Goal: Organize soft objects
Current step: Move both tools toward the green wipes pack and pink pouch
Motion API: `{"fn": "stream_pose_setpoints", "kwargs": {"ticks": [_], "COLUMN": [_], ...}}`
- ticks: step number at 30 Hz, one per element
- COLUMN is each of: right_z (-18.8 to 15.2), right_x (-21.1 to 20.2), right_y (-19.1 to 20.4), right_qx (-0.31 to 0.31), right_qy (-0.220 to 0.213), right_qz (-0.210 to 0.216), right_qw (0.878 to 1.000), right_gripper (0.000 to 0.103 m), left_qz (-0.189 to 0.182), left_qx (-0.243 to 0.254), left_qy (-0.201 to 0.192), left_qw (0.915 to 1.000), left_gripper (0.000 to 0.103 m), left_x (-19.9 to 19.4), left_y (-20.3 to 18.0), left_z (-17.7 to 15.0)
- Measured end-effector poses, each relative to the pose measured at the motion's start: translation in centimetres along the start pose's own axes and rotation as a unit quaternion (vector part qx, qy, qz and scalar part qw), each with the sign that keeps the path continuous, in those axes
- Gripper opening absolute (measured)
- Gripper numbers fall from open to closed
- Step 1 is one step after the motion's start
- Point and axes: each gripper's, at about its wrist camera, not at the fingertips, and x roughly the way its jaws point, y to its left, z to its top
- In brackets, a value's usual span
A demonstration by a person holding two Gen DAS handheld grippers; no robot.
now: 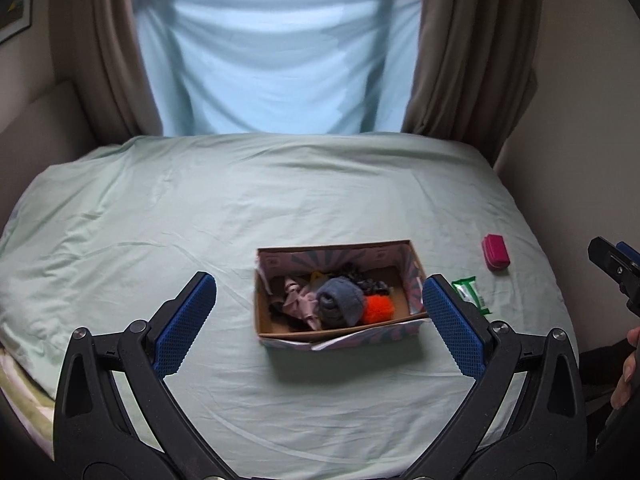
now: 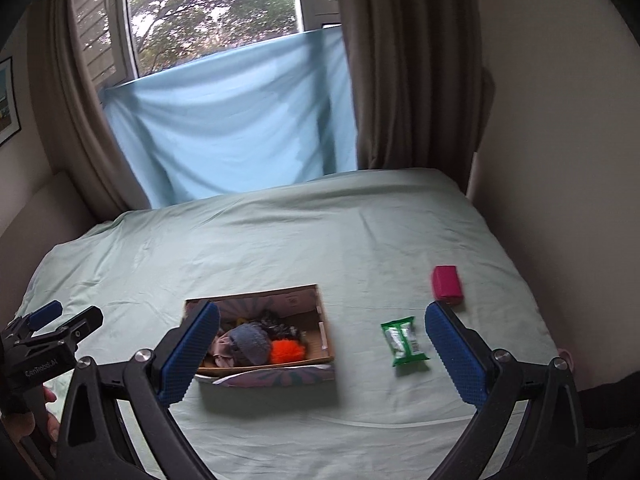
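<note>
Soft stuff's piled in the cardboard box [image 1: 416, 266] already, so the left gripper [image 1: 320, 308] and right gripper [image 2: 322, 344] both hang spread wide, holding nothing.

Each black gripper [image 1: 320, 300] [image 2: 322, 344] carries blue textured pads [image 1: 184, 328], silver screws, and white lettering.

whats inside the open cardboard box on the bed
The open cardboard box holds a rolled grey-blue sock, a fluffy orange pompom, pale pink crumpled fabric and dark patterned cloth. Anything beneath that pile is hidden.
</note>
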Motion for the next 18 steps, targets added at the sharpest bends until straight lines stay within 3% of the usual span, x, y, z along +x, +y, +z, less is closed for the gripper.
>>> {"fn": "stream_pose_setpoints", "kwargs": {"ticks": [9, 12, 18], "right_z": [1.8, 2.7, 4.3], "right_x": [1.0, 2.4, 6.5], "right_y": [-9.0, -12.5, -18.0], "right_qx": [0.024, 0.025, 0.007], "right_qy": [0.001, 0.009, 0.033], "right_qz": [-0.015, -0.015, -0.007], "right_qw": [1.000, 1.000, 0.999], "right_gripper": [0.102, 0.102, 0.102], "left_qz": [-0.028, -0.031, -0.042], "left_qx": [0.028, 0.041, 0.016], "left_qy": [0.017, 0.031, 0.065], "left_qw": [0.9991, 0.9982, 0.9969], "left_gripper": [0.103, 0.103, 0.103], "left_x": [2.1, 4.0, 9.0], "left_y": [-10.2, -14.5, -21.6], "left_z": [0.8, 0.9, 0.2]}}
